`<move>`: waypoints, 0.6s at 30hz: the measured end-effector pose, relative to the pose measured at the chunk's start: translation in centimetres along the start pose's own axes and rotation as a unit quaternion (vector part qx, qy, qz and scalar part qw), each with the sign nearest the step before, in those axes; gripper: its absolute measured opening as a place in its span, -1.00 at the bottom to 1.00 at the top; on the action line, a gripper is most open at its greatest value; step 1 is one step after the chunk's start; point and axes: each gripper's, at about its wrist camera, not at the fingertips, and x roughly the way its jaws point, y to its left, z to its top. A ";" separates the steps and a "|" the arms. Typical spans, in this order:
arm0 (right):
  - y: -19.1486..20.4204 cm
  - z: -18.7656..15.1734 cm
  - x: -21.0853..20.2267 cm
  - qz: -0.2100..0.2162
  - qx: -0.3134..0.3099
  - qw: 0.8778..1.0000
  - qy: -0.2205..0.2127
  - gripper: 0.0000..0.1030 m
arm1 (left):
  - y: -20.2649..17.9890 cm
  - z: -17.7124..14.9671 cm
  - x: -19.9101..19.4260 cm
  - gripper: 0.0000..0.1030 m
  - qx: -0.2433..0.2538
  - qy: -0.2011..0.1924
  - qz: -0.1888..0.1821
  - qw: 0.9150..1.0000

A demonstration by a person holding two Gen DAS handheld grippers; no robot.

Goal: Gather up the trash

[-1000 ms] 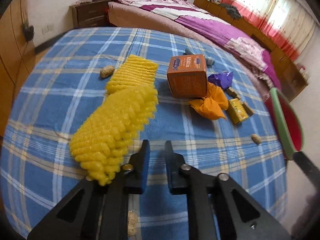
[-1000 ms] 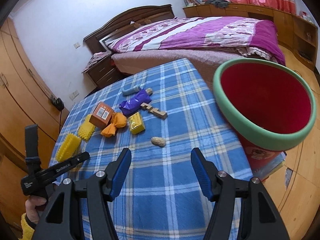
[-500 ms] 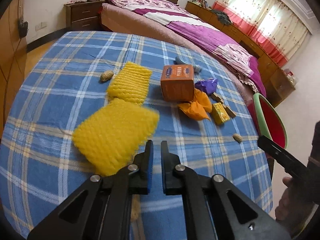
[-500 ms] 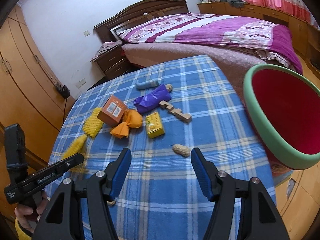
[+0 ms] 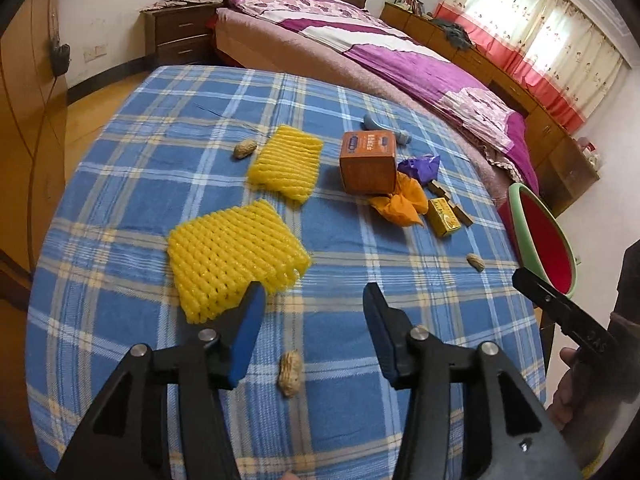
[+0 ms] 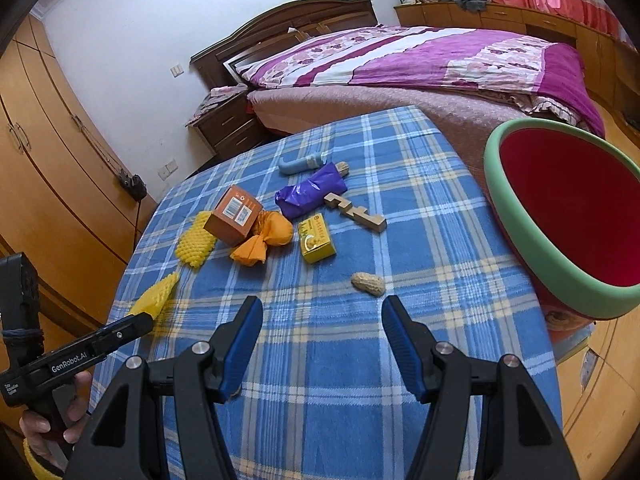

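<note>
Our left hand-held gripper (image 5: 312, 320) has just opened, so the yellow bumpy foam net (image 5: 236, 258) now lies loose on the blue checked counter (image 5: 160, 152), not in the red bin with the green rim (image 6: 560, 216), and our right hand-held gripper (image 6: 320, 336) is open and empty too.

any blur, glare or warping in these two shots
Left wrist view: sharp, strong fisheye bending the plaid table edges, curtained window washed out, dark corner vignette. Right wrist view: also sharp, same barrel warp on the wardrobe, soft even daylight, no glare on the bin.
</note>
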 end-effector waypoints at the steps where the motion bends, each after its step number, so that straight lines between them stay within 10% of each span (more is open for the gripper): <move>1: 0.0 0.0 0.0 0.000 0.000 1.000 0.000 0.26 | 0.0 -0.1 -0.2 -0.01 0.000 -0.001 -0.001 1.000; 9: 0.1 -0.2 0.1 0.004 0.000 1.000 0.003 0.26 | -0.4 -0.7 -1.7 0.34 0.012 -0.005 -0.007 1.000; 18: 0.3 -0.4 0.1 0.008 -0.002 1.000 0.004 0.26 | 1.6 0.7 0.1 0.48 0.006 -0.012 0.079 0.997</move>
